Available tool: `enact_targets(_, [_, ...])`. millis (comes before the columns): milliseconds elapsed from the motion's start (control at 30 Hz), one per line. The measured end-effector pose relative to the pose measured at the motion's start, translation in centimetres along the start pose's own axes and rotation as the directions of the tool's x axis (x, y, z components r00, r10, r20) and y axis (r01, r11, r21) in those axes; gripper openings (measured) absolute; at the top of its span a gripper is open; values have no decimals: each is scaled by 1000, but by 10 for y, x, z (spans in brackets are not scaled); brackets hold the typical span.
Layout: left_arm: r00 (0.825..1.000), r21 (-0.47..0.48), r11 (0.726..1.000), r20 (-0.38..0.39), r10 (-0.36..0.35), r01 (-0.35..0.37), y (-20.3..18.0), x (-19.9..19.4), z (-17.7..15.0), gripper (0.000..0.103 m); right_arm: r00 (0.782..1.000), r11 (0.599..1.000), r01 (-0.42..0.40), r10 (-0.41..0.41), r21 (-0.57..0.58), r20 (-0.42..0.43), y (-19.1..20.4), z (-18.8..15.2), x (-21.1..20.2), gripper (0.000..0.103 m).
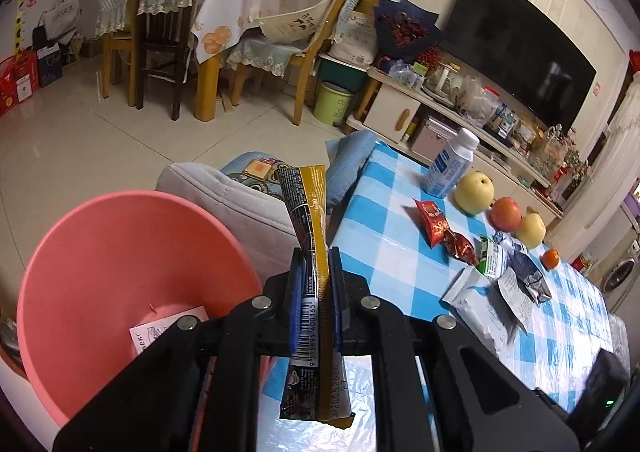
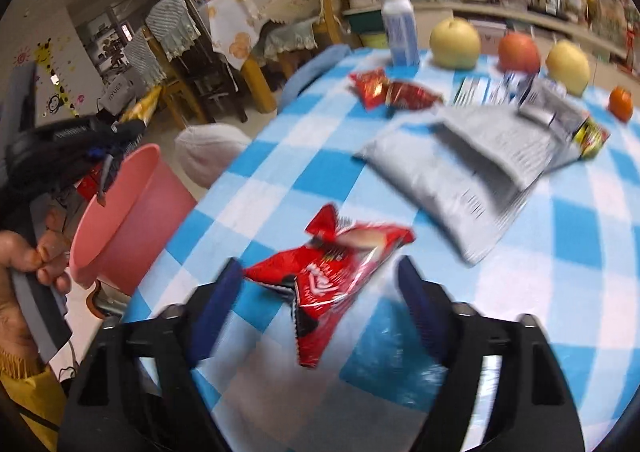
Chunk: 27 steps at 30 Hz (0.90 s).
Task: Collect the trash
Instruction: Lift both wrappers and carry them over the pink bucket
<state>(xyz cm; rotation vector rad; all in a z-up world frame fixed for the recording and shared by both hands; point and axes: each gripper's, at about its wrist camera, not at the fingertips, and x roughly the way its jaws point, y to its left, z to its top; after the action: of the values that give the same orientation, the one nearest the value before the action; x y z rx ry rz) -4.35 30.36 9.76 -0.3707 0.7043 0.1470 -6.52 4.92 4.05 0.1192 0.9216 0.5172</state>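
Observation:
My left gripper [image 1: 316,253] is shut on a black-and-gold sachet wrapper [image 1: 306,208] that sticks up past the fingertips. It hangs by the rim of a pink bin [image 1: 120,252], which has a paper slip [image 1: 160,328] inside. In the right wrist view, that gripper [image 2: 106,162] hovers over the bin's [image 2: 132,212] edge. My right gripper [image 2: 320,265] stands open just above the checked tablecloth [image 2: 560,252], with a crumpled red wrapper [image 2: 336,264] between its fingers and not pressed by the pads.
Farther on the table lie two red wrappers [image 2: 390,92], a grey mailer bag [image 2: 452,180], a silver packet [image 2: 548,108] and a green carton [image 1: 492,256]. A white bottle [image 2: 398,28], pears, an apple [image 2: 518,52] and a tangerine [image 2: 620,102] stand behind. A hand [image 2: 32,264] grips the left handle.

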Motion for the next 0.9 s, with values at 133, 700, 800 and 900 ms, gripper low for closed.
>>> enact_targets(133, [1000, -7, 1000, -5, -7, 7, 2, 2, -1, 14, 1000, 998, -20, 20, 54, -1, -3, -1, 11, 93])
enact_targets(700, [1000, 7, 1000, -16, -4, 4, -6, 8, -5, 14, 1000, 999, -16, 17, -37, 12, 19, 1, 31, 48])
enact_targets(800, [1000, 9, 1000, -15, -5, 6, -6, 7, -4, 14, 1000, 996, -3, 4, -86, 14, 26, 1, 31, 41])
enact_targets(900, [1000, 3, 1000, -6, -11, 11, -6, 7, -4, 14, 1000, 994, -6, 8, -107, 13, 30, 2, 30, 34])
